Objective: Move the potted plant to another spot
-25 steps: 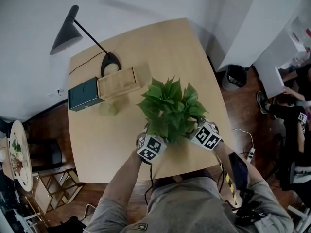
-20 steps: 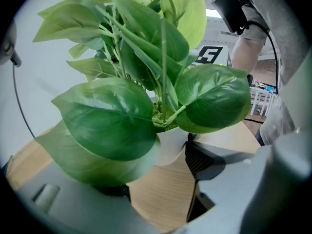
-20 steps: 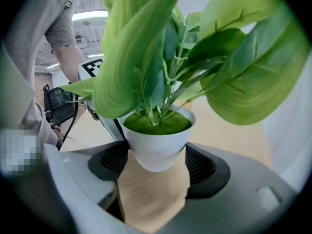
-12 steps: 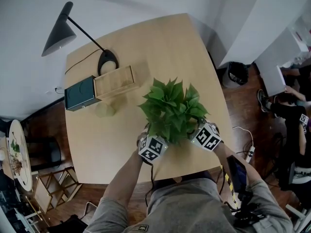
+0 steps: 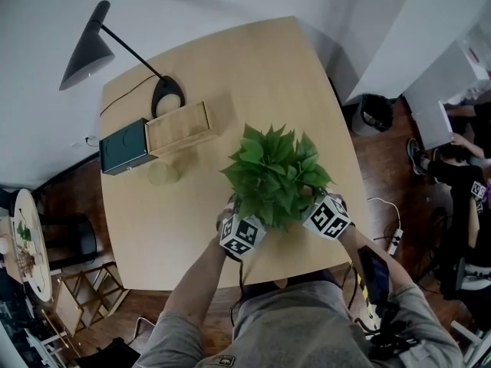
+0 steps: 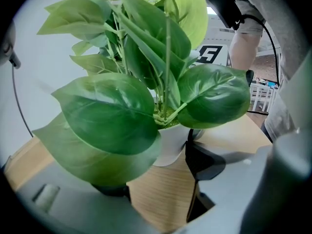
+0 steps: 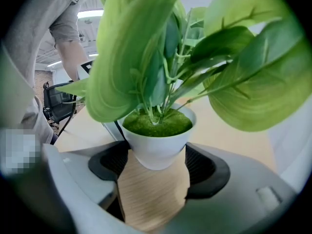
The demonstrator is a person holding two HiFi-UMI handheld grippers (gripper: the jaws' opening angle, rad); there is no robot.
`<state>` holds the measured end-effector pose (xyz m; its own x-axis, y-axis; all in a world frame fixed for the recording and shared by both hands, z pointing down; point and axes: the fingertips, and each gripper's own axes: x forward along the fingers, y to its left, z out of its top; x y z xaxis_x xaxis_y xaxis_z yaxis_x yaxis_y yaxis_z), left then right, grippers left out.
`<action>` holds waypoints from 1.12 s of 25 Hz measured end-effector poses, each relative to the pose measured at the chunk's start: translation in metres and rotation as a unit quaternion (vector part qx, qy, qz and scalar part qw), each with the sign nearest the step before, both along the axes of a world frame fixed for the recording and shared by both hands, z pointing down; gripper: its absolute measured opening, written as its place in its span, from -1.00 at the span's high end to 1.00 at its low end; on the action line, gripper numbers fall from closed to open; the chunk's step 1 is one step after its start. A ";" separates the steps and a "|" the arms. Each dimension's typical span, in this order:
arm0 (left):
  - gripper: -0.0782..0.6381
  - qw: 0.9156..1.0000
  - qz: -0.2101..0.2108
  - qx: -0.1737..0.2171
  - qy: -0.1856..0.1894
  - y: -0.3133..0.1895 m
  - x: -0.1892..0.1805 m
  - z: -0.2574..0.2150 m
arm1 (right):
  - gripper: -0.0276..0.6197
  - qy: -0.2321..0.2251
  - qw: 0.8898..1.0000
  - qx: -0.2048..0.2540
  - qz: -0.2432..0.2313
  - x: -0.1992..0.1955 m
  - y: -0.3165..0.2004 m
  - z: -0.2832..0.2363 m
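Potted plant [image 5: 276, 176] stands on the table [image 5: 176, 228], close to the table's near edge and toward its right side, its white pot caught between two grippers. The right gripper [image 7: 157, 165] has its jaws spread only as wide as the pot, with a black pad pressed against each side. The left gripper [image 6: 157, 174] comes in from the other side; one pad touches the pot wall, while a big leaf covers the other. At the table's far left corner stands a lamp [image 5: 92, 48].
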<state>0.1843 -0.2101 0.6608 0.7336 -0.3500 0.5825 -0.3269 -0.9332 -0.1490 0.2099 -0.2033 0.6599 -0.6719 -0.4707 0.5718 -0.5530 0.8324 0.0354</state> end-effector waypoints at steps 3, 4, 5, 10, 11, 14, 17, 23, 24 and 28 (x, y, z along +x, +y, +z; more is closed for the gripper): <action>-0.19 1.000 0.000 -0.001 -0.001 0.000 0.000 0.001 | -0.24 0.001 1.000 -0.001 -0.001 0.000 0.000 0.001; -0.19 1.000 0.000 -0.001 -0.001 0.000 0.000 0.001 | -0.24 0.003 1.000 -0.001 -0.001 0.001 0.000 0.001; -0.19 1.000 0.000 -0.002 -0.001 0.000 0.000 0.001 | -0.24 0.003 1.000 -0.001 0.000 0.001 0.001 0.001; -0.19 1.000 -0.001 -0.002 0.001 0.001 -0.001 0.001 | -0.25 0.003 1.000 -0.001 -0.001 0.000 0.001 0.000; -0.19 1.000 -0.001 -0.003 0.001 0.001 -0.001 0.002 | -0.25 0.003 1.000 0.000 -0.001 0.000 0.000 0.000; -0.19 1.000 -0.010 -0.008 0.009 0.000 -0.002 0.001 | -0.27 0.001 1.000 0.002 -0.001 0.000 0.000 0.000; -0.19 1.000 -0.025 -0.013 0.013 0.002 -0.008 0.001 | -0.34 0.005 1.000 0.000 0.003 0.005 0.001 0.001; -0.19 0.998 -0.052 -0.021 0.006 0.014 -0.027 0.007 | -0.34 0.001 1.000 -0.011 0.023 0.019 0.013 0.005; -0.19 0.998 -0.057 -0.022 0.006 0.017 -0.030 0.006 | -0.34 0.001 1.000 -0.012 0.024 0.020 0.016 0.005; -0.17 0.996 -0.089 -0.027 0.018 0.028 -0.039 0.002 | -0.34 -0.008 0.999 -0.012 0.028 0.025 0.027 0.000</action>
<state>0.1454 -0.1819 0.6624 0.6834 -0.4451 0.5787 -0.4914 -0.8667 -0.0864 0.2353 -0.1758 0.6597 -0.6539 -0.4951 0.5720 -0.5999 0.8001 0.0068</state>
